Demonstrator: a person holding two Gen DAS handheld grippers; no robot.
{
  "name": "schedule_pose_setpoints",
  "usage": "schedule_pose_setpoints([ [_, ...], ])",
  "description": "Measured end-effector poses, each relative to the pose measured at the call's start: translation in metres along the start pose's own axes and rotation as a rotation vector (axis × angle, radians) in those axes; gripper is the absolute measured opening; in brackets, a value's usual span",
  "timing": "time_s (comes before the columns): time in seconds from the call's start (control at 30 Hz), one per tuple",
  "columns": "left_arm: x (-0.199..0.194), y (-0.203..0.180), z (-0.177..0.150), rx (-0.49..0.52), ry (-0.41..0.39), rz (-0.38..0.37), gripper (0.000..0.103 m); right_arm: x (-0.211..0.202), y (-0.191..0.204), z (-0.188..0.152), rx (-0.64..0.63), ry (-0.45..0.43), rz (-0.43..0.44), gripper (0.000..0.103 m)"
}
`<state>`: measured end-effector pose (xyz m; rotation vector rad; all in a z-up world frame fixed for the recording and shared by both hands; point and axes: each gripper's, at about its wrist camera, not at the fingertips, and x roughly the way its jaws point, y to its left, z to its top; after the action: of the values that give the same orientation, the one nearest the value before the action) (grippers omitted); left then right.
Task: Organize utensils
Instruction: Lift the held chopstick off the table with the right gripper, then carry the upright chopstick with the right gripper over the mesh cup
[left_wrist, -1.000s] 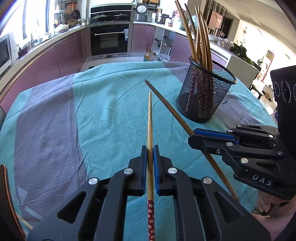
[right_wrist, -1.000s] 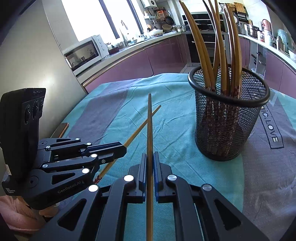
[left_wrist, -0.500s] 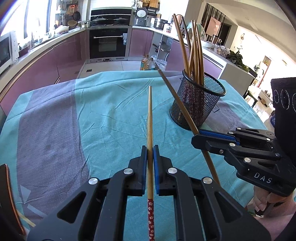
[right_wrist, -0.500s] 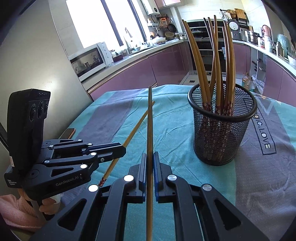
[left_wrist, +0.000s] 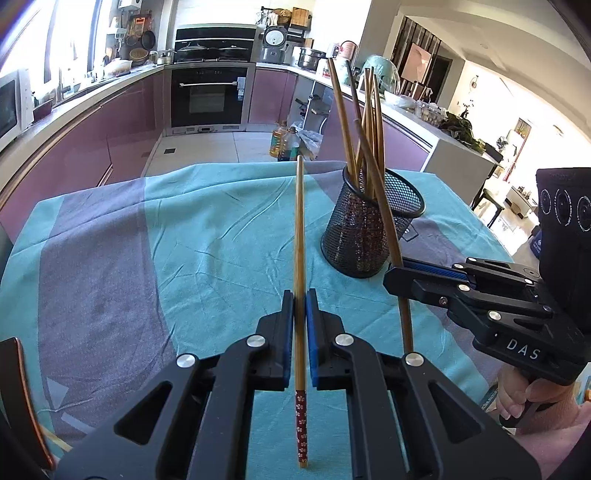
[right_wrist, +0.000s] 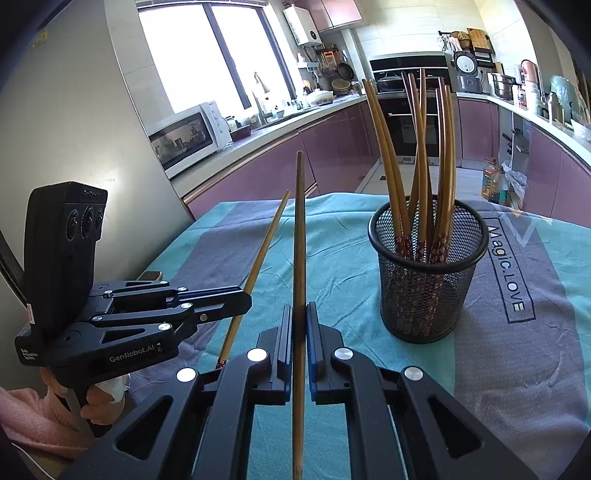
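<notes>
My left gripper (left_wrist: 300, 295) is shut on a wooden chopstick (left_wrist: 300, 229) with a red flowered end, held above the table. My right gripper (right_wrist: 300, 310) is shut on a second chopstick (right_wrist: 300, 236), also held in the air. In the left wrist view the right gripper (left_wrist: 397, 271) is at the right, its chopstick (left_wrist: 384, 206) tilted up across the black mesh cup (left_wrist: 369, 232). The cup (right_wrist: 424, 280) stands on the cloth and holds several chopsticks. In the right wrist view the left gripper (right_wrist: 243, 299) is at the left with its chopstick (right_wrist: 264, 251).
The table is covered by a teal and grey cloth (left_wrist: 166, 240). A phone or dark object (right_wrist: 149, 275) lies at the table's far left edge. Kitchen counters, an oven (left_wrist: 210, 96) and a microwave (right_wrist: 184, 136) stand beyond the table.
Both grippers have lifted and drawn back from the cup, still holding their chopsticks. The right chopstick has tilted more upright.
</notes>
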<state>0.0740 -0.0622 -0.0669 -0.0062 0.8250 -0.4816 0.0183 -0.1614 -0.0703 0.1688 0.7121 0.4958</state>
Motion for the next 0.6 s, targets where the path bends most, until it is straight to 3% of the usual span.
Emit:
schedule_pose_setpoints([
  [0.6,-0.013,-0.002,0.011,-0.004,-0.012,-0.028,0.007,-0.012,0.001,0.011,0.007,-0.041,0.008,0.006],
])
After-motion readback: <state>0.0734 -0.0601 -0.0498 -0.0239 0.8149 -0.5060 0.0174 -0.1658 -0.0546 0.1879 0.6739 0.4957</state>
